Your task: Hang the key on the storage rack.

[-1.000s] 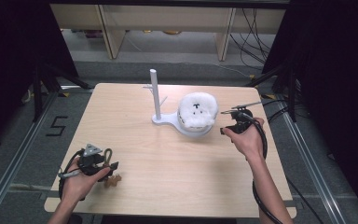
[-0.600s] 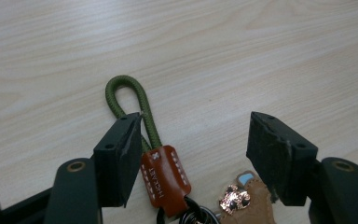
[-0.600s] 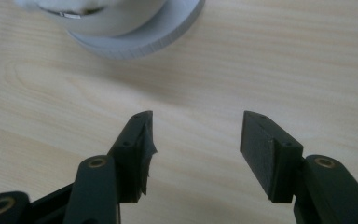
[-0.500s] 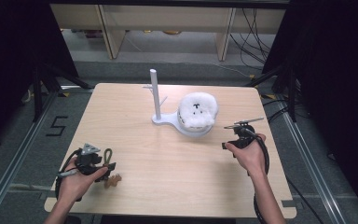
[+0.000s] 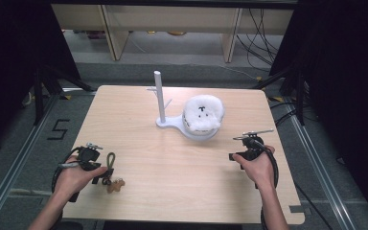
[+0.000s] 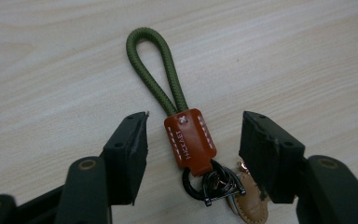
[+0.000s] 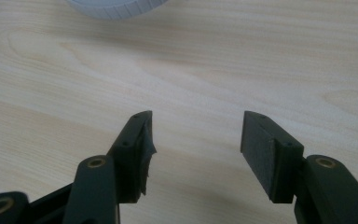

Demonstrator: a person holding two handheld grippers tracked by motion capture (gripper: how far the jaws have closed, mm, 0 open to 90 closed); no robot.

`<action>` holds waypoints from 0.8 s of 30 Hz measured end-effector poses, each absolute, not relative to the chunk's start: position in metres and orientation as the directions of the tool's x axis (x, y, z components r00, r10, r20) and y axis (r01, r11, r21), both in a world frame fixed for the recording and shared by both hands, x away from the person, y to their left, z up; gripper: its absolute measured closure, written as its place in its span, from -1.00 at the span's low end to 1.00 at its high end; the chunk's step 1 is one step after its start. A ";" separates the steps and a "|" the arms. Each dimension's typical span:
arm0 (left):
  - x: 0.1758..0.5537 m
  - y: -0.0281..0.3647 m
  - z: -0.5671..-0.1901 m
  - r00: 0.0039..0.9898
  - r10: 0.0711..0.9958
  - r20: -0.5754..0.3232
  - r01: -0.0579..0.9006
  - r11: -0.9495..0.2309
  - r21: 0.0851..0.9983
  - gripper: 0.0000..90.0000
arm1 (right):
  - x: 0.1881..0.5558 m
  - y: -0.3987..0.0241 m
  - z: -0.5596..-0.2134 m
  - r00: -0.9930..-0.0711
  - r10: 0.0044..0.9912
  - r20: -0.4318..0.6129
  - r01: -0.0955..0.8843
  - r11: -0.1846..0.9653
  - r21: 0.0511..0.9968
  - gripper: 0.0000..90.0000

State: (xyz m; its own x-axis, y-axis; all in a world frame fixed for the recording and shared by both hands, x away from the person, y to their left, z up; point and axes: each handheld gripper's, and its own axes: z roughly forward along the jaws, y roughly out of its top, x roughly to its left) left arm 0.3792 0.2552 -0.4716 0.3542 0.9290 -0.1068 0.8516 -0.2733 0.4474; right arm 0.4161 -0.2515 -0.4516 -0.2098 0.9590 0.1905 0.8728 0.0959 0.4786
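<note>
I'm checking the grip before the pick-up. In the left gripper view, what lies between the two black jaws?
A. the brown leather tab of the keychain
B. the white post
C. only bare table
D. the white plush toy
A: in the left gripper view the brown leather tab of the keychain, with its green cord loop, lies between the left gripper's jaws, which have just been closing but do not yet touch it.

Pale wood table on grey floor; shelving behind, possibly cabinets; dark sides.
</note>
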 end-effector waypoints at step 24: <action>0.410 0.252 -0.483 0.233 0.964 -0.127 0.956 -0.203 0.210 0.07 | 0.410 -0.262 -0.464 -0.230 0.942 0.245 0.866 0.083 0.494 -0.01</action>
